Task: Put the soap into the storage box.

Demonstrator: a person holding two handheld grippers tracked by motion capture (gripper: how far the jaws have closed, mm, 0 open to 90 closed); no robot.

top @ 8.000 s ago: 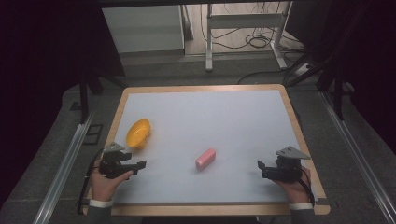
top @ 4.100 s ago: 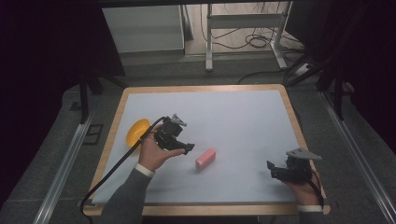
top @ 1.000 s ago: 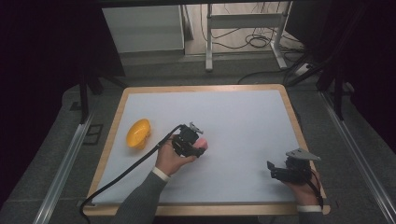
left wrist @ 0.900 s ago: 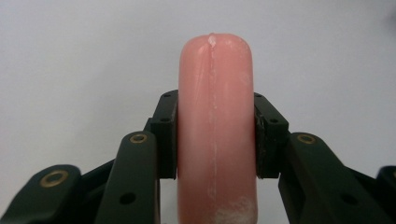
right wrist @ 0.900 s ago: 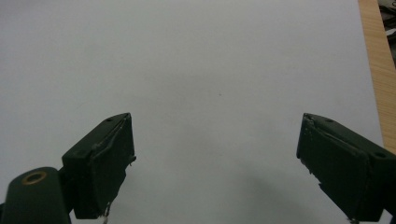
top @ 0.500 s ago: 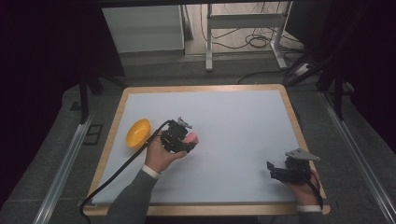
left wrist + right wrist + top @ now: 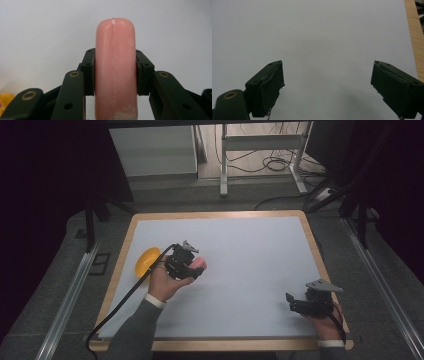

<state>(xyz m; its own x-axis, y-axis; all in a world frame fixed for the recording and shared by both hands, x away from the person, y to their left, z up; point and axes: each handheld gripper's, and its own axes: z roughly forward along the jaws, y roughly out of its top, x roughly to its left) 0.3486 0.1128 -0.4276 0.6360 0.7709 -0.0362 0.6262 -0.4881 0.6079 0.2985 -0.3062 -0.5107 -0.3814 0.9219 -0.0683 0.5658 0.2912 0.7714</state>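
My left gripper (image 7: 192, 268) is shut on a pink sausage-shaped piece (image 7: 198, 263), held above the white table sheet left of centre. In the left gripper view the pink piece (image 7: 115, 70) stands upright between the two black jaws, squeezed at its middle by my left gripper (image 7: 115, 75). A yellow-orange rounded object (image 7: 146, 260) lies on the sheet just left of that hand; a corner of the yellow object (image 7: 5, 100) shows low at the left. My right gripper (image 7: 295, 303) rests open near the front right corner, and in its own view my right gripper (image 7: 327, 87) has bare sheet between the jaws.
The white sheet (image 7: 240, 250) covers a wooden-rimmed table (image 7: 314, 237). A black cable (image 7: 120, 305) trails from the left gripper over the front left edge. The wooden rim (image 7: 413, 32) runs close on the right of the right gripper. Metal rails and a desk frame stand beyond the table.
The left gripper moved in from the front left, closed on the pink piece, and has carried it leftward toward the yellow object. The right gripper has stayed put.
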